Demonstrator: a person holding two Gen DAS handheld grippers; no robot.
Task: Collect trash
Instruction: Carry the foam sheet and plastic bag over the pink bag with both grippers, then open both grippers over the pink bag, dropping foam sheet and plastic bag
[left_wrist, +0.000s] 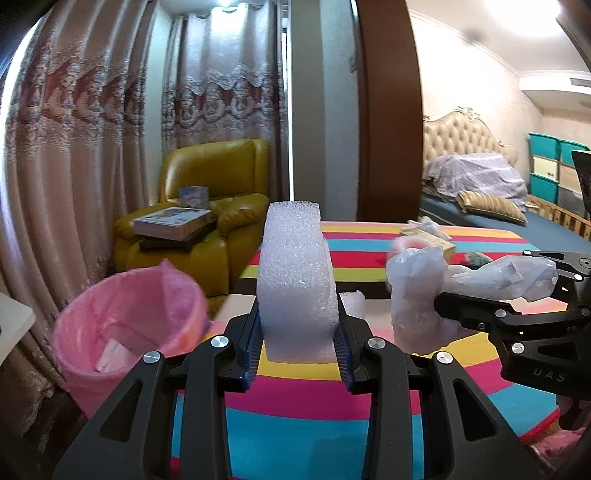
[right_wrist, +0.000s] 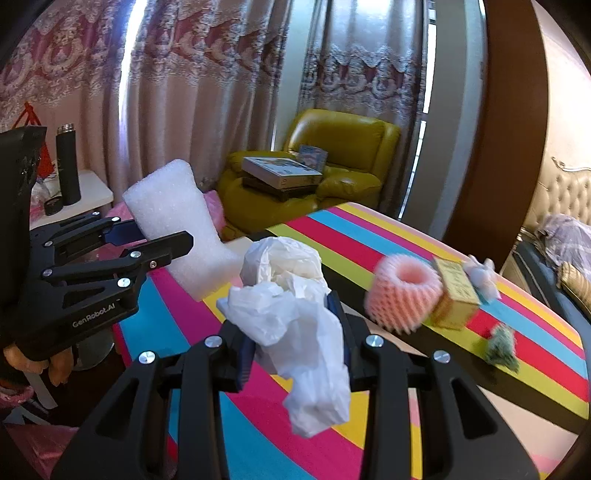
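The left claw (left_wrist: 299, 343), clenched on an upright foam block (left_wrist: 295, 277), is nearer the pink-lined bin (left_wrist: 129, 317) standing low to its left, while the right claw (right_wrist: 295, 354) grips crumpled white plastic (right_wrist: 295, 325) over the striped table (right_wrist: 388, 236).

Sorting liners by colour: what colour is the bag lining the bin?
Pink. The bin liner shows best in the left wrist view, left of the striped table.

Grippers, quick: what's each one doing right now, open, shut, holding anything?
Left gripper: shut on the foam piece.
Right gripper: shut on the plastic bag.
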